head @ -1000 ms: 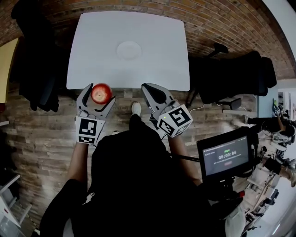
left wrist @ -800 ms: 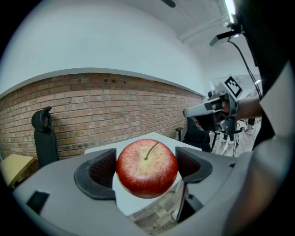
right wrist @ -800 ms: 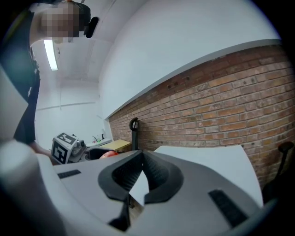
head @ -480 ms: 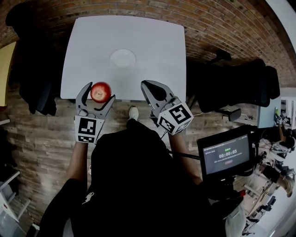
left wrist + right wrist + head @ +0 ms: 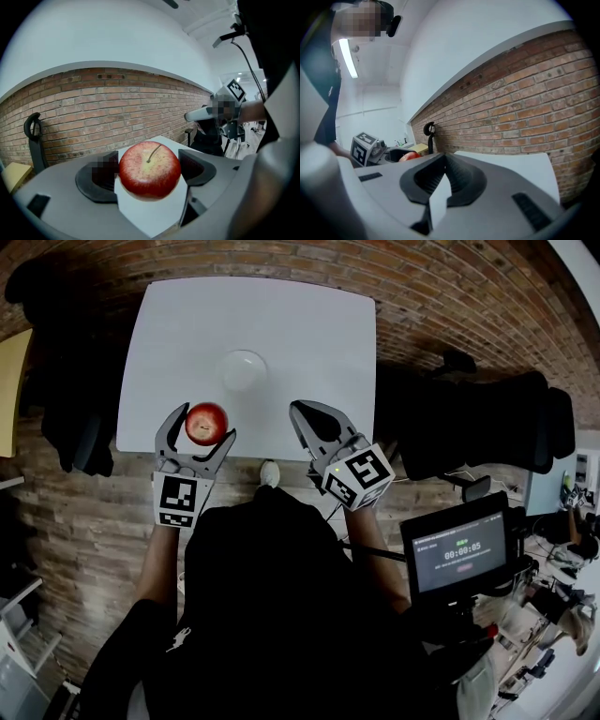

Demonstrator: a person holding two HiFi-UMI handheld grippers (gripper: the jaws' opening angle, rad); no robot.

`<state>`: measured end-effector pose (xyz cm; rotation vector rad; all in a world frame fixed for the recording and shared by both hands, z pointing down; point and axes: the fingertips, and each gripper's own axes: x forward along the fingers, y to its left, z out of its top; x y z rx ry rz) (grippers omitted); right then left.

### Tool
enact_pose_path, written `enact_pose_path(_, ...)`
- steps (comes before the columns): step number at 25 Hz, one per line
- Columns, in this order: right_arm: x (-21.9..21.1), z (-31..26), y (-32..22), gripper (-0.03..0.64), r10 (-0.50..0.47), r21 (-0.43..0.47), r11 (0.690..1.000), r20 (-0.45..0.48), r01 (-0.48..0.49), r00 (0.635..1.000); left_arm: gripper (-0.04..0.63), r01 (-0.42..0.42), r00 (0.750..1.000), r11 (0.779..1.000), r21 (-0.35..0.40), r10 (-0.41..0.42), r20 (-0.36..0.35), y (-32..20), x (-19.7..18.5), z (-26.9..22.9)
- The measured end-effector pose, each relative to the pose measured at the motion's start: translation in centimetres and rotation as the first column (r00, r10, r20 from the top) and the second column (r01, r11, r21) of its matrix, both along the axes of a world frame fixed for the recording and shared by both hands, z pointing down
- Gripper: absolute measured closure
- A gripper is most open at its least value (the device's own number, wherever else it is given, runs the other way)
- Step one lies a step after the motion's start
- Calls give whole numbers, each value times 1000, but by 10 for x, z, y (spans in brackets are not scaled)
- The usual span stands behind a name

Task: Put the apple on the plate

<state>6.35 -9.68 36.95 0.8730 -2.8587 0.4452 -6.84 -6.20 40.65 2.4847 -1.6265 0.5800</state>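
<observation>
**Apple in left jaws, short of the plate**

- Left gripper (image 5: 204, 426): jaws closed on the apple (image 5: 206, 422), one pad on each side. In the left gripper view the apple (image 5: 150, 169) sits stem-up, red with a yellow patch round the stem.
- The apple is over the near left part of the table (image 5: 309, 324), just inside its near edge (height above the top can't be judged from the head view).
- Plate (image 5: 243, 369): white on the white table, just beyond the apple and slightly right. It carries nothing.
- Right gripper (image 5: 305, 413): jaws together, pads meeting at the tips, nothing between them. It is near the table's near edge, right of the apple and apart from it.
- A small monitor (image 5: 459, 554) is at the near right, off the table.
</observation>
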Motion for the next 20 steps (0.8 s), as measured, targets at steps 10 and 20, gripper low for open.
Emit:
enact_pose_path(10,12,11,-18,614,-39,-16,999,8,39,999,190,48,999,999,-15,-48,27,-8,6,2)
enact_pose_path(20,22,20,-24,614,-70,-29,997,20,71,997,190,75,996,997,-35,-74,41,-7,18,9)
